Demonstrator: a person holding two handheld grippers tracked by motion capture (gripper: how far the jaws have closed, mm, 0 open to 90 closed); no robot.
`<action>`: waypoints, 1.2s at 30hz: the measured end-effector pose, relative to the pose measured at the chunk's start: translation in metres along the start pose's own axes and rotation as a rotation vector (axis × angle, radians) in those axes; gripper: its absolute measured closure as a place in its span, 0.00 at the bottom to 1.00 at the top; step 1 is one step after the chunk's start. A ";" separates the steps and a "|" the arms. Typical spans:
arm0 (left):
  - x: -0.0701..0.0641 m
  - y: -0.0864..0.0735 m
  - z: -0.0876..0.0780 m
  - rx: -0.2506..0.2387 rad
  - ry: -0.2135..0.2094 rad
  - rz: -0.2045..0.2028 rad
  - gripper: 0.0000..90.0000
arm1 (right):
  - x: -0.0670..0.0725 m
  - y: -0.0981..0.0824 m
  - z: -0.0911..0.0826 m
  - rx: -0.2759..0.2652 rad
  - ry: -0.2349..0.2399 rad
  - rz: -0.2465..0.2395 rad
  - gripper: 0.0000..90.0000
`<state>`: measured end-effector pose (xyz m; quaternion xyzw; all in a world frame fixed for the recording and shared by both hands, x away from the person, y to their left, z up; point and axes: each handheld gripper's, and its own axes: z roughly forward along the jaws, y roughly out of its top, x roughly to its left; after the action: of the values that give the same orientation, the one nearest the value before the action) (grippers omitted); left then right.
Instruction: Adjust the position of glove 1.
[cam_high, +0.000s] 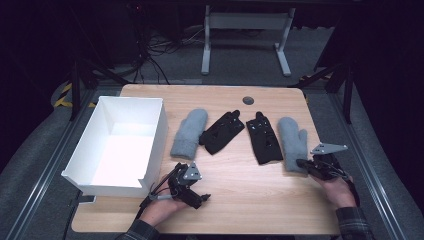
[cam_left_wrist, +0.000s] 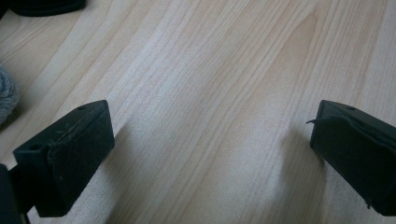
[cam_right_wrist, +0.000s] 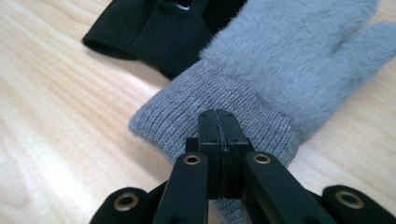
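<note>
four gloves lie in a row across the middle of a light wooden table (cam_high: 240, 200), and the biggest thing on it is a white box (cam_high: 117, 145), open at the top, standing at the left edge. next in size come the gloves, left to right: a grey mitten (cam_high: 190, 132) just right of the box, a black glove (cam_high: 221, 131) touching it, another black glove (cam_high: 263, 141) a little apart, and a second grey mitten (cam_high: 292, 142) lying against that one on the right side of the table. the right gripper (cam_high: 301, 163) reaches in from the near right, its jaws pressed together at the ribbed cuff of this right-hand grey mitten (cam_right_wrist: 280, 79); in the right gripper view the closed tips sit on the near edge of the cuff, though whether any wool is caught between them cannot be made out. the left gripper (cam_high: 202, 198) rests low over bare wood near the box's near right corner, its jaws spread wide with nothing between them.
</note>
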<state>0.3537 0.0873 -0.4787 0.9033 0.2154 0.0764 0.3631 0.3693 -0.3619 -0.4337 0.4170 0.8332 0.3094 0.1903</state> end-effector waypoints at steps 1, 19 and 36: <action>0.000 0.000 0.000 0.000 -0.002 -0.001 0.00 | 0.003 -0.002 -0.002 0.001 0.005 -0.003 1.00; 0.000 0.000 0.000 -0.001 0.001 -0.004 0.00 | 0.044 -0.012 -0.016 0.015 0.090 -0.085 1.00; 0.000 0.000 0.000 -0.001 0.001 -0.004 0.00 | 0.085 0.004 -0.004 -0.013 0.249 -0.203 1.00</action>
<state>0.3537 0.0866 -0.4788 0.9027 0.2172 0.0762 0.3635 0.3199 -0.2925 -0.4328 0.2878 0.8861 0.3433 0.1185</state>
